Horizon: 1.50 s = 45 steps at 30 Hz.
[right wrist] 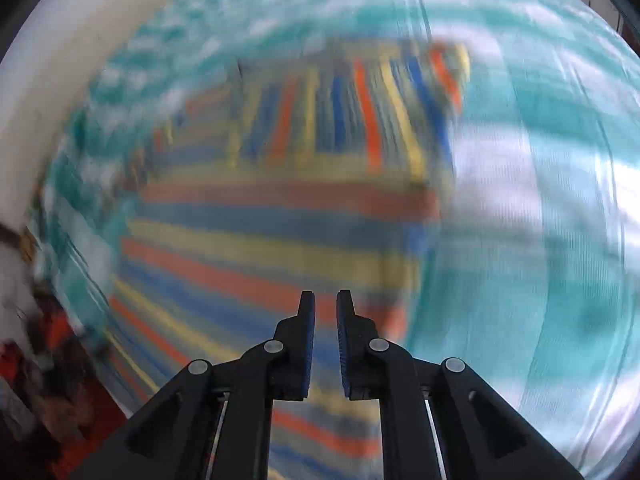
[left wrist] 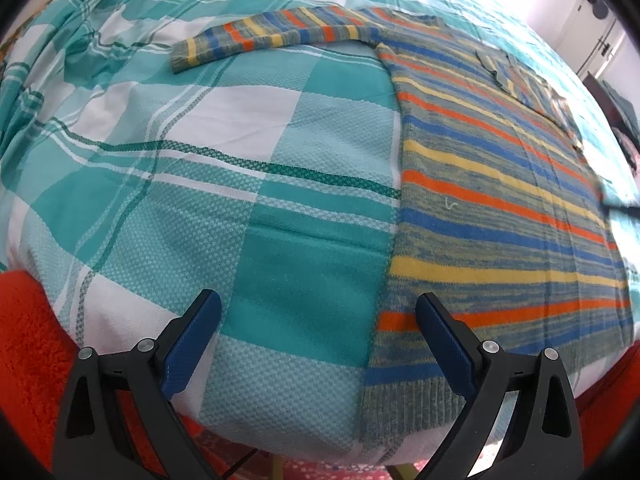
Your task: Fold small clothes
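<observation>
A small knitted sweater with orange, yellow and blue stripes lies flat on the bed. One sleeve stretches out to the left at the far end; the other sleeve lies folded across the body. My left gripper hovers wide open over the near hem, its right finger above the sweater's left edge, holding nothing. The right wrist view is motion-blurred. There the sweater fills the middle with the folded sleeve beyond. My right gripper is above it, jaws nearly together with only a thin gap and nothing between them.
A teal and white checked bed cover lies under the sweater and spreads to the left and far side. A red rug shows below the bed's near edge. A dark blurred shape sits at the right edge of the left wrist view.
</observation>
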Tool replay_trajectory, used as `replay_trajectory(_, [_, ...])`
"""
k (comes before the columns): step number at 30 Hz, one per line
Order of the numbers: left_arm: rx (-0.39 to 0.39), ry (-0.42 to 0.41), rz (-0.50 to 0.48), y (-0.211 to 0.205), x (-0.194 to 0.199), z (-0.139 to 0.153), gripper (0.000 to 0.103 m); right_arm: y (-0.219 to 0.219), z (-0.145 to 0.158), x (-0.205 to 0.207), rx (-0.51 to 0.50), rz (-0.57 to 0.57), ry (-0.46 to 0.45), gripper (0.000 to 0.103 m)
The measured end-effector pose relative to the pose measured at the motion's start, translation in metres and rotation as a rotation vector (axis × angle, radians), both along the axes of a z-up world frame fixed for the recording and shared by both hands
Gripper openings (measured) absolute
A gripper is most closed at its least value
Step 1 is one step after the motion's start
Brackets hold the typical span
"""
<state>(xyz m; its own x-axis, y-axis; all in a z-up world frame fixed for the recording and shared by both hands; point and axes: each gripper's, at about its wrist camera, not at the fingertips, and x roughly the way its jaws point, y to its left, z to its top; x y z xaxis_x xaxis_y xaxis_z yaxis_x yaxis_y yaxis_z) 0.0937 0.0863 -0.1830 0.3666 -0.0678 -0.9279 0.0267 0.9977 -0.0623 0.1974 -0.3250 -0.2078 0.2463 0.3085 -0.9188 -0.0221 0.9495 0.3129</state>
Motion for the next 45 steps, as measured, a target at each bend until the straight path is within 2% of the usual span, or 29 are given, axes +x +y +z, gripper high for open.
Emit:
replay_trajectory(1, [-0.006, -0.001, 0.000, 0.001, -0.002, 0.001, 0.098, -0.006, -0.012, -0.014, -0.055, -0.018, 0.032, 0.004])
replay_trajectory(2, [-0.011, -0.003, 0.000, 0.002, -0.004, 0.002, 0.098, -0.018, -0.020, -0.030, -0.047, -0.058, 0.028, 0.000])
replay_trajectory(3, [-0.015, -0.003, 0.001, 0.003, -0.006, 0.003, 0.098, -0.026, -0.021, -0.041, -0.044, -0.101, 0.019, 0.002])
replay_trajectory(4, [-0.022, -0.004, 0.002, 0.004, -0.008, 0.004, 0.098, -0.031, -0.018, -0.055, -0.092, -0.159, 0.027, 0.001])
replay_trajectory(6, [-0.026, -0.005, 0.005, 0.004, -0.008, 0.004, 0.098, -0.032, -0.003, -0.075, -0.086, -0.194, -0.005, 0.006])
replay_trajectory(9, [-0.032, -0.002, 0.012, 0.004, -0.006, 0.003, 0.098, -0.014, 0.024, -0.100, -0.032, -0.159, -0.072, 0.007])
replay_trajectory(11, [-0.036, -0.002, 0.011, 0.003, -0.006, 0.004, 0.098, 0.000, 0.036, -0.118, -0.002, -0.122, -0.102, 0.011])
replay_trajectory(13, [-0.037, -0.003, 0.004, 0.003, -0.009, 0.004, 0.098, 0.023, 0.033, -0.128, 0.012, -0.098, -0.107, 0.027])
replay_trajectory(15, [-0.038, -0.004, -0.001, 0.004, -0.012, 0.005, 0.098, 0.037, 0.021, -0.139, 0.023, -0.106, -0.084, 0.035])
replay_trajectory(18, [-0.049, -0.007, 0.003, 0.007, -0.015, 0.006, 0.098, 0.046, -0.003, -0.158, 0.049, -0.163, -0.035, 0.036])
replay_trajectory(20, [-0.064, -0.005, 0.013, 0.010, -0.014, 0.006, 0.098, 0.051, -0.007, -0.167, 0.050, -0.201, -0.066, 0.038])
replay_trajectory(23, [-0.083, 0.001, 0.033, 0.012, -0.010, 0.007, 0.098, 0.056, -0.005, -0.176, 0.044, -0.202, -0.076, 0.045])
replay_trajectory(24, [-0.097, 0.004, 0.041, 0.014, -0.009, 0.009, 0.098, 0.056, -0.005, -0.177, 0.036, -0.196, -0.078, 0.046])
replay_trajectory(26, [-0.180, 0.000, 0.070, 0.025, -0.002, 0.020, 0.098, 0.060, -0.005, -0.176, 0.018, -0.182, -0.080, 0.047])
replay_trajectory(28, [-0.268, -0.030, 0.111, 0.045, 0.014, 0.037, 0.098, 0.065, -0.006, -0.175, 0.014, -0.176, -0.084, 0.051])
replay_trajectory(32, [-0.349, -0.115, 0.223, 0.096, 0.070, 0.069, 0.098, 0.071, -0.008, -0.171, 0.010, -0.162, -0.086, 0.060])
replay_trajectory(34, [-0.403, -0.127, 0.267, 0.125, 0.109, 0.069, 0.098, 0.075, -0.008, -0.169, 0.001, -0.149, -0.085, 0.068])
replay_trajectory(35, [-0.393, -0.123, 0.294, 0.134, 0.123, 0.064, 0.097, 0.077, -0.008, -0.169, -0.005, -0.141, -0.085, 0.069])
replay_trajectory(37, [-0.322, -0.097, 0.390, 0.153, 0.157, 0.044, 0.094, 0.081, -0.009, -0.168, -0.019, -0.127, -0.088, 0.074])
replay_trajectory(39, [-0.304, -0.057, 0.435, 0.162, 0.178, 0.025, 0.073, 0.084, -0.009, -0.168, -0.032, -0.117, -0.088, 0.075])
replay_trajectory(41, [-0.334, -0.006, 0.445, 0.161, 0.199, 0.006, 0.071, 0.085, -0.009, -0.168, -0.037, -0.115, -0.087, 0.075])
replay_trajectory(43, [-0.289, 0.000, 0.446, 0.154, 0.214, -0.005, 0.066, 0.083, -0.009, -0.168, -0.031, -0.120, -0.087, 0.075])
replay_trajectory(45, [-0.215, -0.001, 0.465, 0.146, 0.222, -0.008, 0.042, 0.082, -0.010, -0.167, -0.022, -0.128, -0.086, 0.075])
